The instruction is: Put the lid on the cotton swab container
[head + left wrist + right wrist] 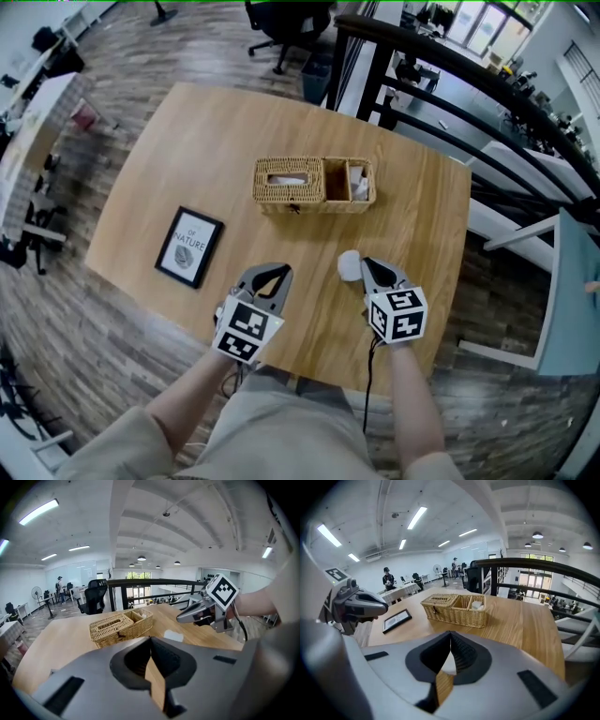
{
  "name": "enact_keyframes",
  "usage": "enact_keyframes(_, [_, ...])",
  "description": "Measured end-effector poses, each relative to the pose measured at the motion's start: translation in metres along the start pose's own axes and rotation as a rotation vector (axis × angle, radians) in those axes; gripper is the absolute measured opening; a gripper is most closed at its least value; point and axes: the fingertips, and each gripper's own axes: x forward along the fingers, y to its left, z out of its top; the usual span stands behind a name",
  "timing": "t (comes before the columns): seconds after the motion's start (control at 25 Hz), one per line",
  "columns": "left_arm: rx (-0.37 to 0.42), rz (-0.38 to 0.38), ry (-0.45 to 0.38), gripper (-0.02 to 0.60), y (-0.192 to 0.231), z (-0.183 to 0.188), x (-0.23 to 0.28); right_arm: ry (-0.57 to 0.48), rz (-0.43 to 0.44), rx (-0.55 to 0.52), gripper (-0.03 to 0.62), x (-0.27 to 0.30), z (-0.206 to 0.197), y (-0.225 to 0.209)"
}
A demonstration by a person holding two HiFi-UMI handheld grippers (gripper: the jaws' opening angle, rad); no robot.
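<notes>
A white round lid (349,265) lies flat on the wooden table (187,169), just left of my right gripper's tip. It also shows as a pale patch (173,635) in the left gripper view, and through the gap behind the right jaws. A white container (359,185) sits in the right-end compartment of the wicker basket (291,180). My right gripper (368,263) is shut beside the lid, holding nothing. My left gripper (280,271) is shut and empty, left of the lid, its tip over bare table.
A black-framed picture (189,246) lies flat at the table's left. The basket's left part is a tissue box. A black railing (441,66) runs past the far right edge, and a light chair (562,300) stands to the right. Both grippers hover near the table's near edge.
</notes>
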Motion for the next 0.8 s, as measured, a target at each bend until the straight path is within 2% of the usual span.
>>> enact_keyframes(0.2, [0.031, 0.003, -0.052, 0.021, -0.004, 0.032, -0.024, -0.112, 0.012, 0.023, 0.026, -0.051, 0.040, 0.011])
enact_keyframes(0.4, [0.066, -0.006, -0.125, 0.021, -0.013, 0.068, -0.053, -0.214, -0.031, -0.002, 0.026, -0.110, 0.075, 0.023])
enact_keyframes(0.6, [0.119, -0.008, -0.175, 0.021, -0.028, 0.095, -0.080, -0.319, -0.022, -0.015, 0.026, -0.163, 0.097, 0.046])
enact_keyframes(0.8, [0.140, -0.015, -0.241, 0.021, -0.043, 0.121, -0.109, -0.404, -0.010, -0.054, 0.026, -0.214, 0.112, 0.068])
